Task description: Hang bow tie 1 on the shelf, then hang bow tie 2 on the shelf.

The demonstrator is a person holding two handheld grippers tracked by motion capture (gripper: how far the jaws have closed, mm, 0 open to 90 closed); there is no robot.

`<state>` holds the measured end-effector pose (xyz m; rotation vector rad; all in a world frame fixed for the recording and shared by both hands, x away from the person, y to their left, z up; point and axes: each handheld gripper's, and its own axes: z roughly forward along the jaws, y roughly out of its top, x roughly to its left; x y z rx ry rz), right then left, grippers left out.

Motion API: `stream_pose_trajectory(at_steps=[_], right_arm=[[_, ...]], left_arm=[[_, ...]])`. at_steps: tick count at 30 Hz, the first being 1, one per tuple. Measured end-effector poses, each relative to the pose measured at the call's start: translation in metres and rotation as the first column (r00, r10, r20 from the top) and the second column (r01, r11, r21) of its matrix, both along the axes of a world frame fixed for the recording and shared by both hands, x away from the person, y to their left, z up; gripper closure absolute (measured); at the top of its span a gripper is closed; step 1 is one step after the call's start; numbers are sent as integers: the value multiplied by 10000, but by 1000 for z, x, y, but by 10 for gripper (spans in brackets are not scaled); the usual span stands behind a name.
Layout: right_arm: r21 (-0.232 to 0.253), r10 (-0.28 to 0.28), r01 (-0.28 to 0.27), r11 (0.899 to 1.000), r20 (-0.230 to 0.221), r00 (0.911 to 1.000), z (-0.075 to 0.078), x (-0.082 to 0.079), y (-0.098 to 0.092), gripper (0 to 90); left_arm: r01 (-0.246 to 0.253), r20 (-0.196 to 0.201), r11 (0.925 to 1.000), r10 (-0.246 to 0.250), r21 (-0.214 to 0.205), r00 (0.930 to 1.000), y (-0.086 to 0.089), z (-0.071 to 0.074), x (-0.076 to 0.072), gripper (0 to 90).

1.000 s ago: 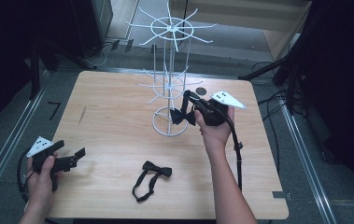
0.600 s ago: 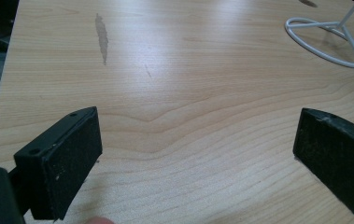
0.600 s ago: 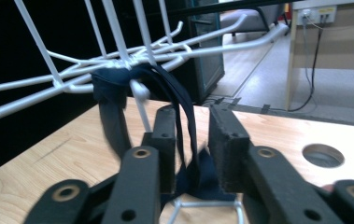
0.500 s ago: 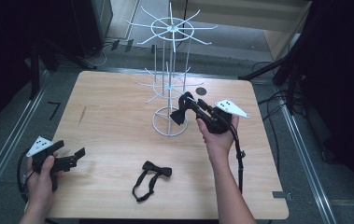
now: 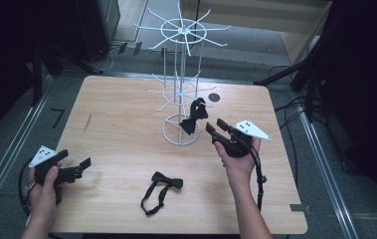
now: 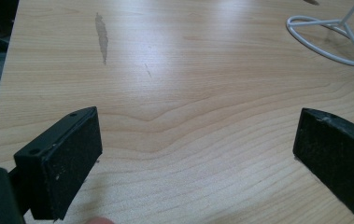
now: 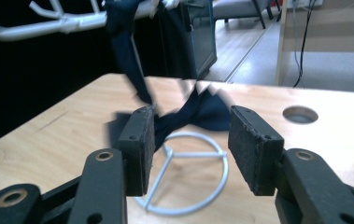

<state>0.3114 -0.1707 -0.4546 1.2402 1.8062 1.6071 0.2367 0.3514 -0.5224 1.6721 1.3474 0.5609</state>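
i see my right gripper [image 5: 215,128] at about four o'clock from the white wire rack [image 5: 181,124]. its jaws have just been opening and stand apart with nothing pinched. the hung bow tie [image 5: 194,115] dangles from a rack arm just beyond them. my left gripper [image 5: 74,167], at the table's [image 5: 126,109] seven o'clock, is spread wide. a second bow tie [image 5: 162,188] lies near six o'clock.

Black claw [image 5: 216,127], grey three-cornered plate [image 5: 249,129], trailing black cable [image 5: 260,174]
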Motion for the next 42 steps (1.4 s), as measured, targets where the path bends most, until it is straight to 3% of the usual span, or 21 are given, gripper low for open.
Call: stream_pose_trajectory(at_steps=[17, 28, 42], right_arm=[[-491, 465, -506, 9975, -810, 9956, -35, -31, 5, 512], [-636, 947, -1007, 9929, -908, 9914, -41, -40, 19, 520], [-959, 1732, -1861, 9778, -1286, 9765, -50, -51, 45, 521]], left_arm=[[30, -83, 10000, -30, -23, 10000, 0, 0, 1, 16], [33, -41, 10000, -33, 38, 10000, -1, 0, 0, 16], [49, -92, 10000, -49, 61, 9999, -1, 0, 1, 16]])
